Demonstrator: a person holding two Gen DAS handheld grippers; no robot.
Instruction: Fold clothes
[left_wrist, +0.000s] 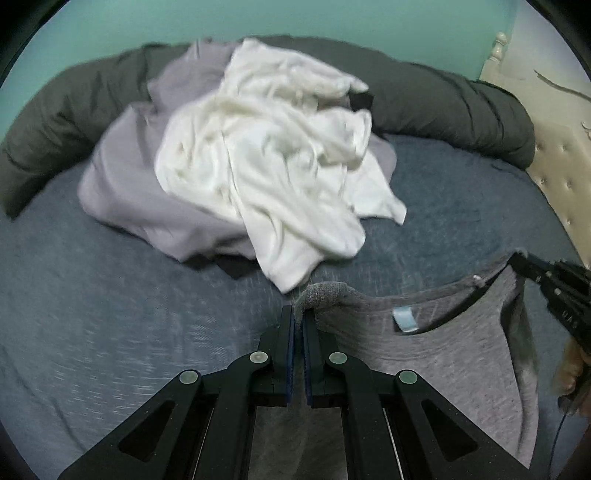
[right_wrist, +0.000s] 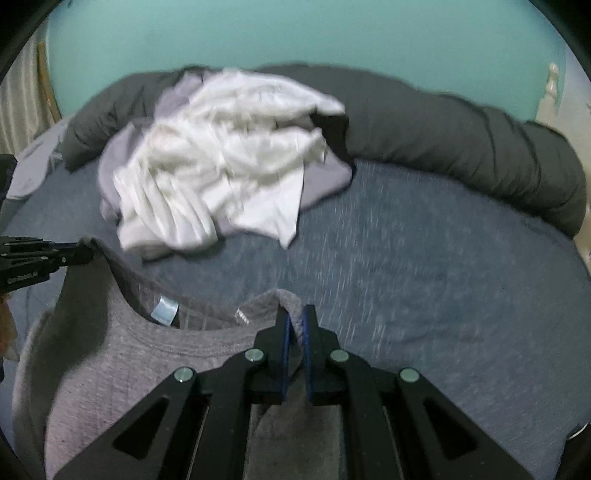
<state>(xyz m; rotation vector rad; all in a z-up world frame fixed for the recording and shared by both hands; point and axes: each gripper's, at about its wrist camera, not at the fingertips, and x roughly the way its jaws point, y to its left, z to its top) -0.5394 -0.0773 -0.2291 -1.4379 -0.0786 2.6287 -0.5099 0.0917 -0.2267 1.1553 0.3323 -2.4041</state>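
Note:
A grey heathered T-shirt (left_wrist: 443, 354) with a pale blue neck label (left_wrist: 404, 319) hangs stretched between both grippers above the blue bedsheet (left_wrist: 92, 314). My left gripper (left_wrist: 298, 314) is shut on one shoulder of the shirt, and grey cloth bunches over its fingertips. The right gripper (left_wrist: 519, 258) pinches the other shoulder at the right edge of this view. In the right wrist view the right gripper (right_wrist: 295, 315) is shut on the T-shirt (right_wrist: 147, 369) with fabric between its blue pads. There the left gripper (right_wrist: 85, 254) holds the far shoulder at the left.
A crumpled white garment (left_wrist: 266, 166) lies on a lilac one (left_wrist: 122, 173) in a pile at the back of the bed. A rolled dark grey duvet (left_wrist: 461, 107) runs along the far edge. A cream tufted headboard (left_wrist: 557, 158) stands at the right, with a teal wall behind.

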